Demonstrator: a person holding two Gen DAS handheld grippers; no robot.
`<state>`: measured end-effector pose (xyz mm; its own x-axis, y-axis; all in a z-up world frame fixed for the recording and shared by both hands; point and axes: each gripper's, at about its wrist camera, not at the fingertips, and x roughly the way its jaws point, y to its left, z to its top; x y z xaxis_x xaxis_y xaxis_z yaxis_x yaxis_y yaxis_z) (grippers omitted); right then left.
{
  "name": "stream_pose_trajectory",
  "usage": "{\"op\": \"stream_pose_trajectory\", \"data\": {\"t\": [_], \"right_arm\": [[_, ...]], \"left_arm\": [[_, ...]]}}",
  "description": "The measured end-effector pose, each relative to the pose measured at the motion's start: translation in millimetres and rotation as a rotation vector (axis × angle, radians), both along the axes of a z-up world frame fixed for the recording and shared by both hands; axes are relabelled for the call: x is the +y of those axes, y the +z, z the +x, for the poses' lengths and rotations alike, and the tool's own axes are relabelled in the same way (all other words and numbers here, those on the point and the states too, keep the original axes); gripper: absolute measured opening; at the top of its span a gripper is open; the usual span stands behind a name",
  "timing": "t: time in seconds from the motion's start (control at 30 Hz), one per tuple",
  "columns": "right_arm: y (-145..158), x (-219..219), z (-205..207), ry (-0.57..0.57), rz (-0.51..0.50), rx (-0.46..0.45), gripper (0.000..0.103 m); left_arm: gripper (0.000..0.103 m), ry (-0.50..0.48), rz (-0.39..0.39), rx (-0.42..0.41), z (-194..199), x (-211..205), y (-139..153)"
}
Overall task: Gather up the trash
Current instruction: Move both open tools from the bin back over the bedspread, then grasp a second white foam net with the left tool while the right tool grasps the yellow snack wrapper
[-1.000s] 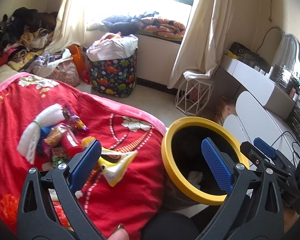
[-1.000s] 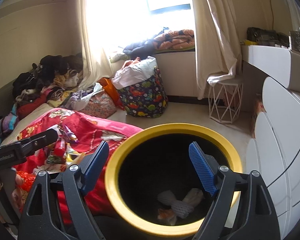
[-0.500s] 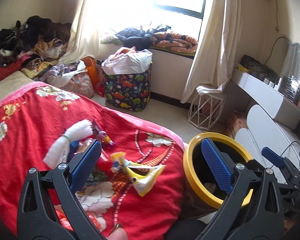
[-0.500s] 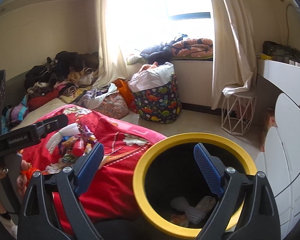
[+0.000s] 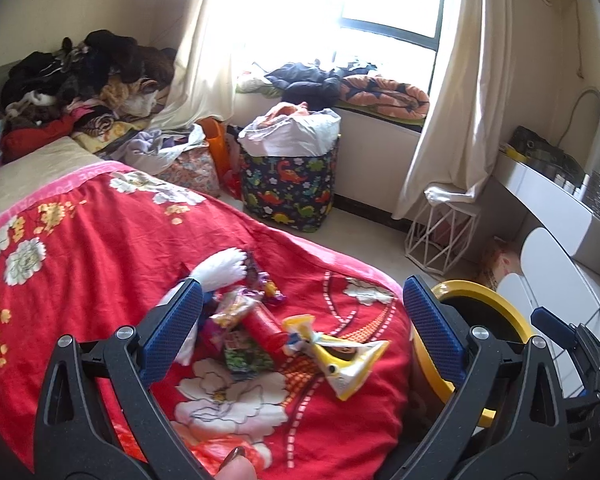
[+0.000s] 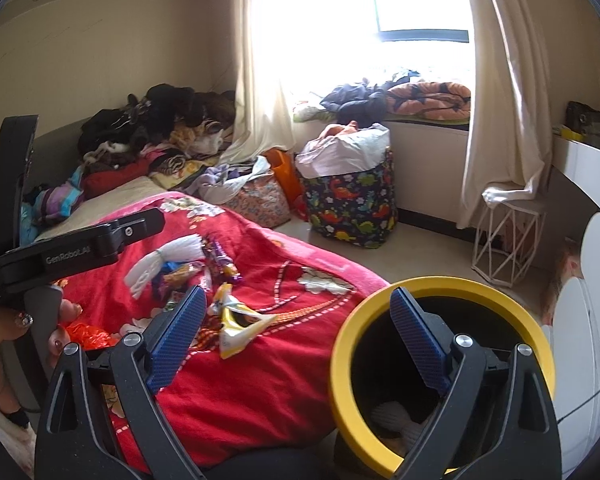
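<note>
Several pieces of trash lie together on the red flowered blanket: a yellow wrapper, a red tube, a green packet and a white foam bundle. My left gripper hovers over them, open and touching nothing. A black bin with a yellow rim stands beside the bed and holds white foam pieces. Above the bin's left edge my right gripper is open wide and empty. The yellow wrapper lies just beyond its left finger.
A dinosaur-print basket full of laundry stands on the floor under the window. A white wire stool and a white dresser line the right wall. Clothes are piled at the bed's far end. A hand holds the left gripper.
Both views have swung left, away from the bin and toward the bed. The bin has slid to the right in each view, and the trash pile now sits in front of my left gripper.
</note>
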<state>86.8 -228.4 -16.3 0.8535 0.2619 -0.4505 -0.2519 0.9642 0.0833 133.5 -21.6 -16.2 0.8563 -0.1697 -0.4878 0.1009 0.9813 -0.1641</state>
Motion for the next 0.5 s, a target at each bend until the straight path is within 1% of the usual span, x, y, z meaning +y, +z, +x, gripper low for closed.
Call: {"op": "stream_pose_trajectory", "data": {"t": [0.27, 0.5], "right_arm": [[-5, 24, 13, 0.045, -0.007, 0.036, 0.091], [-19, 40, 34, 0.053, -0.004, 0.098, 0.091]], "left_arm": [[0.092, 0.065, -0.024, 0.021, 6, 31, -6], [0.092, 0.128, -0.039, 0.061, 14, 59, -17]]}}
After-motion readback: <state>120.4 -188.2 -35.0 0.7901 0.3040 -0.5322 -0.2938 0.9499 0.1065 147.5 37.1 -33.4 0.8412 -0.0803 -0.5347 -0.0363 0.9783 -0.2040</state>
